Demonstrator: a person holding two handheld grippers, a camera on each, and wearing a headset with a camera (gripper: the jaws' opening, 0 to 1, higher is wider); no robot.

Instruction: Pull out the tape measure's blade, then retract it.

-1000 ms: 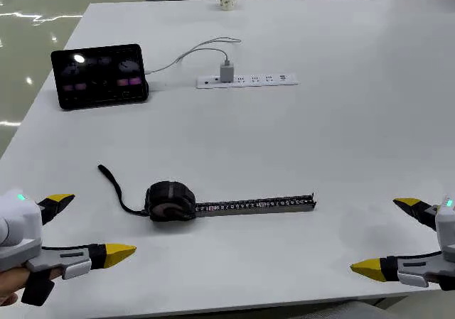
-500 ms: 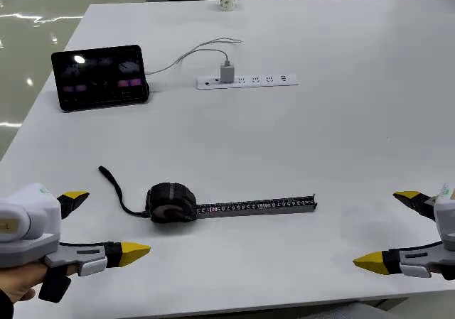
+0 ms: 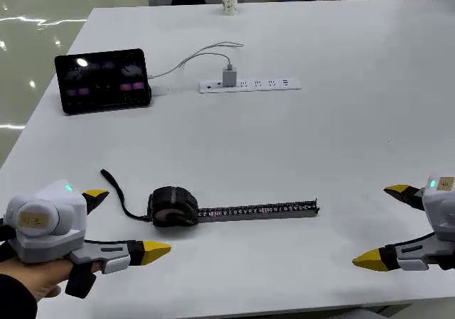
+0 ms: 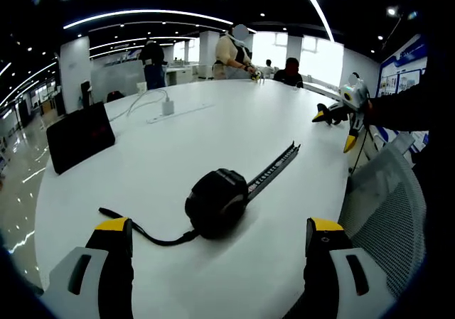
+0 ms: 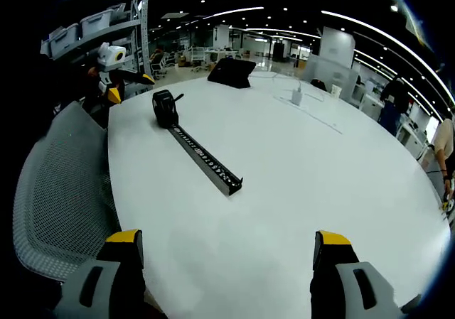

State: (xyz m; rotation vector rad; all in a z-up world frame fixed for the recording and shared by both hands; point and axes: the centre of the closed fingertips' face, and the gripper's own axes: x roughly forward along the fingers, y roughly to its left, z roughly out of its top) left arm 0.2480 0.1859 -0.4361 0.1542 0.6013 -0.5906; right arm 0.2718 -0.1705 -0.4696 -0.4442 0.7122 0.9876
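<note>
Head view: tape measure (image 3: 172, 205) lies at the near side of the bench (image 3: 320, 141), blade (image 3: 259, 209) already out to the right, so retracting looks next. Left gripper (image 3: 138, 221) hangs just beside it, right gripper (image 3: 371, 225) waits beyond the blade's tip. Both jaws are spread wide and empty. Blade markings are too small to read.

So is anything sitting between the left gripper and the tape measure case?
Nothing visible. Only bare white table lies between the yellow-tipped left gripper and the round black tape measure case; its own thin black strap trails toward the gripper.
</note>
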